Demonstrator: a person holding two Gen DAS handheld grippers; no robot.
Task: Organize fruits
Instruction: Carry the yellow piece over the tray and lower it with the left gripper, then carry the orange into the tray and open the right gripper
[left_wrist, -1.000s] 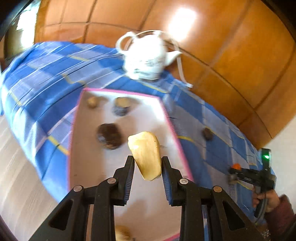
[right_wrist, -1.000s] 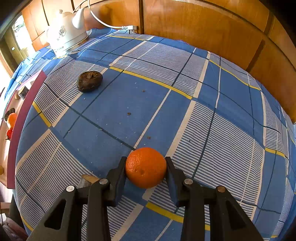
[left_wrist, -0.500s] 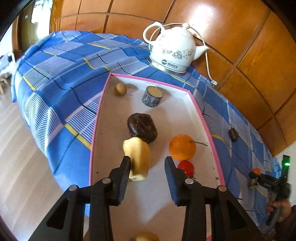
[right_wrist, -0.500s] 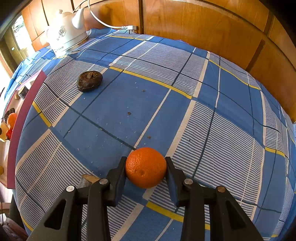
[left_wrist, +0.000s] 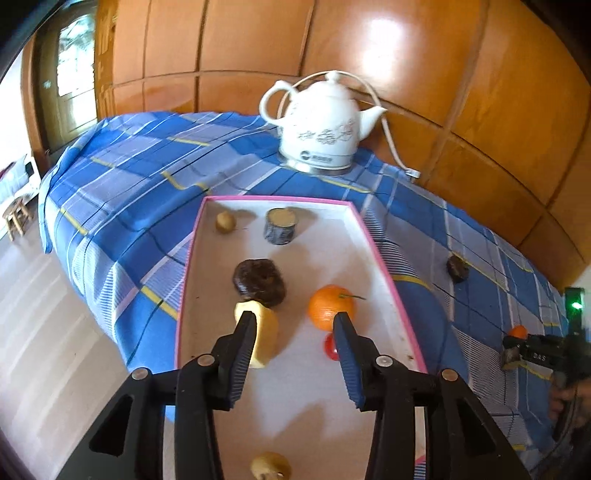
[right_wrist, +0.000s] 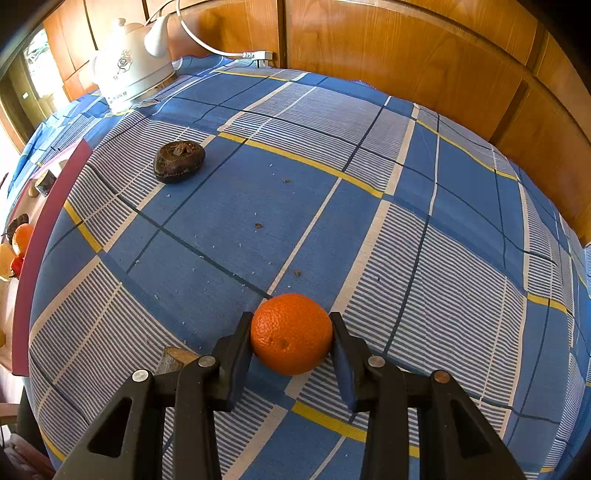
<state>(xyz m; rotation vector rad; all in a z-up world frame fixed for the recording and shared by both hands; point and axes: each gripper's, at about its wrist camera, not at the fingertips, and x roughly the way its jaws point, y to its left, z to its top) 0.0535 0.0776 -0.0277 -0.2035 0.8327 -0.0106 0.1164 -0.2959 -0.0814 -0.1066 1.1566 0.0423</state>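
a: how is the orange placed relative to the right gripper?

b: it is seen squarely between the jaws, clamped from both sides, resting low on the blue checked cloth. the pink-rimmed tray lies well off to its left, so a leftward carry is judged to be needed.

a: and the left gripper?

b: its jaws are opening above the tray; nothing is pressed. the yellow fruit piece is seen just beside the left jaw, lying in the tray.

a: the orange's look?

b: round, bright, dimpled skin; no long axis is offered.
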